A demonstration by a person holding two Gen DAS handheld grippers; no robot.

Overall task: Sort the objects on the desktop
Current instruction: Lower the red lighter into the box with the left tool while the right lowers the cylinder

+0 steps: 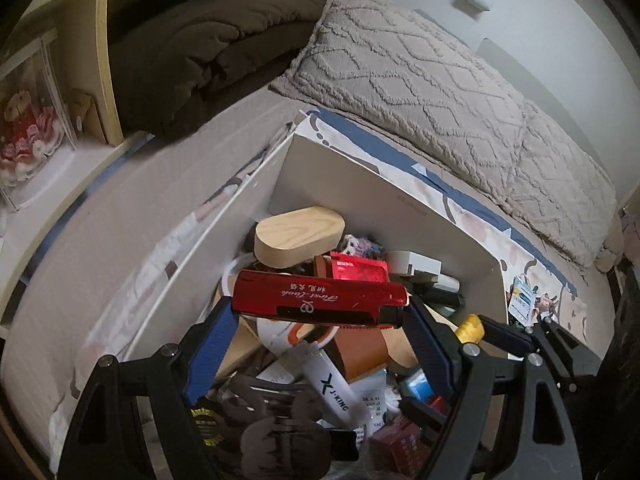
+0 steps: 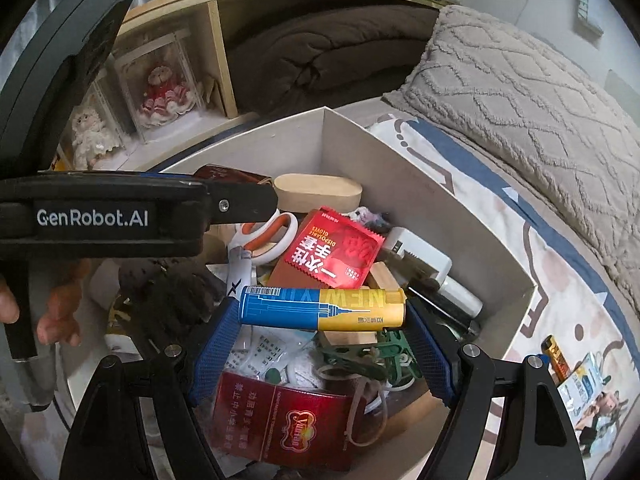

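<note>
My left gripper [image 1: 320,310] is shut on a long red box [image 1: 320,300] with script lettering, held crosswise by its two ends between the blue pads, above a white storage box [image 1: 224,248]. My right gripper [image 2: 322,312] is shut on a blue and yellow tube [image 2: 322,308], also held crosswise by its ends, over the same white box [image 2: 400,168]. The box holds several things: a wooden oval case [image 1: 298,234], a red glove packet [image 2: 332,250], orange-handled scissors [image 2: 266,236] and a red carton [image 2: 280,420]. The left gripper's black body [image 2: 120,216] shows at the left of the right wrist view.
The white box sits on a bed with a patterned sheet [image 2: 560,304]. A beige textured blanket [image 1: 440,92] lies behind it and a brown duvet [image 1: 208,52] in a wooden shelf. Dolls in clear cases [image 2: 164,88] stand at the left. Small packets [image 2: 580,384] lie right of the box.
</note>
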